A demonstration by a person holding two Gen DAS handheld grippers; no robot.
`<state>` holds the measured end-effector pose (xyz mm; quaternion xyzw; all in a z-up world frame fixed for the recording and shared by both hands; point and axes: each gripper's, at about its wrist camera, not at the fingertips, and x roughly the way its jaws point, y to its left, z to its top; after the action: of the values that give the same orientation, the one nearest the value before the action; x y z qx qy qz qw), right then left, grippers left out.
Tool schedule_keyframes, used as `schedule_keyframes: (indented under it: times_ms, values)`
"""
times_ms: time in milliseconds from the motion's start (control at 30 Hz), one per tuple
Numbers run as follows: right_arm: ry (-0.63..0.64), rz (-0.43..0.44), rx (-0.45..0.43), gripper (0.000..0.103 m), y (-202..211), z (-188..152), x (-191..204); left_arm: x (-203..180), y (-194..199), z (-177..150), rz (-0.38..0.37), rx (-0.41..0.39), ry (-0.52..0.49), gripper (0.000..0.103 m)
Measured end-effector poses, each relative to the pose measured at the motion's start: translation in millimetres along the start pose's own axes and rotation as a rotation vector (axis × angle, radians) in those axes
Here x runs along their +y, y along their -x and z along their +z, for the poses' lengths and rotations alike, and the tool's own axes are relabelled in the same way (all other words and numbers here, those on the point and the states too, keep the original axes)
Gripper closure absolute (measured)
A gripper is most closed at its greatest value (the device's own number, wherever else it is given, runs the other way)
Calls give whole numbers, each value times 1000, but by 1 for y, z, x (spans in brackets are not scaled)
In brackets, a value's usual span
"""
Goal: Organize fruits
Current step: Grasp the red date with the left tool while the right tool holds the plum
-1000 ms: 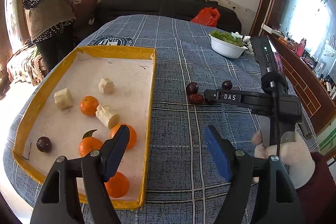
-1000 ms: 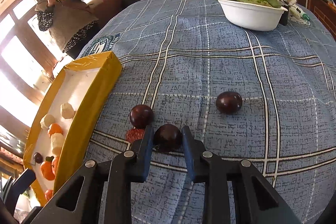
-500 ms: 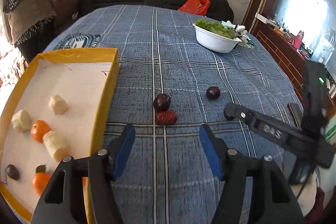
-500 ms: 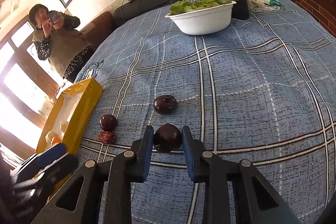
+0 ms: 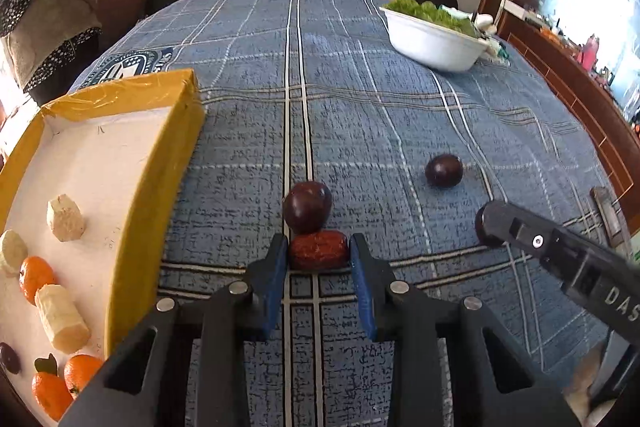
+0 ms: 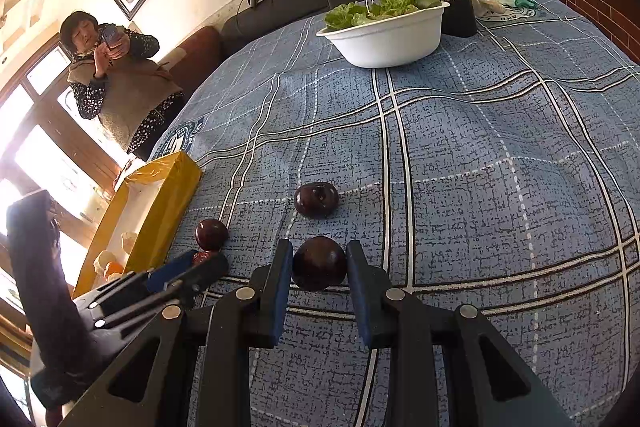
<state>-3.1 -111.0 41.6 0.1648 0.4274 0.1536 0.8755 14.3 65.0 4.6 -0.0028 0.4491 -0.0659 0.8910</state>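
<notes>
A table under a blue plaid cloth (image 5: 400, 99) carries, at its left edge, a shallow white tray with yellow taped walls (image 5: 160, 163) holding small orange tangerines (image 5: 36, 277), pale peeled banana pieces (image 5: 64, 315) and one dark fruit (image 5: 8, 357). The left gripper (image 5: 319, 253) has its blue-padded jaws closing on an oblong reddish-brown date (image 5: 319, 254); both pads appear to touch its ends, and it lies on the cloth. A round dark purple plum (image 5: 307, 205) touches the date's far side, so little room remains ahead of the fingertips; the tray wall stands near on the left with bare cloth between. The right gripper (image 6: 319, 263) is clamped on a second dark plum (image 6: 319, 263) resting on the cloth. A third dark plum (image 6: 316, 199) lies just beyond it, apart. Open cloth extends to a white bowl of green lettuce (image 6: 384, 35) at the far end. A person (image 6: 120, 83) stands past the far left corner. Compared with a second ago, the left gripper has left the tray and come down over the date with jaws narrowed, while the right grip is unchanged.
</notes>
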Motion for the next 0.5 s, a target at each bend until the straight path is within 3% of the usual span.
schedule_keyframes:
  times_ms: [300, 500]
  values:
    - [36, -7, -15, 73, 0, -1, 7, 12, 42, 2, -15, -79, 49, 73]
    - [73, -8, -24, 73, 2, -3, 18, 51, 95, -9, -5, -135, 131, 73]
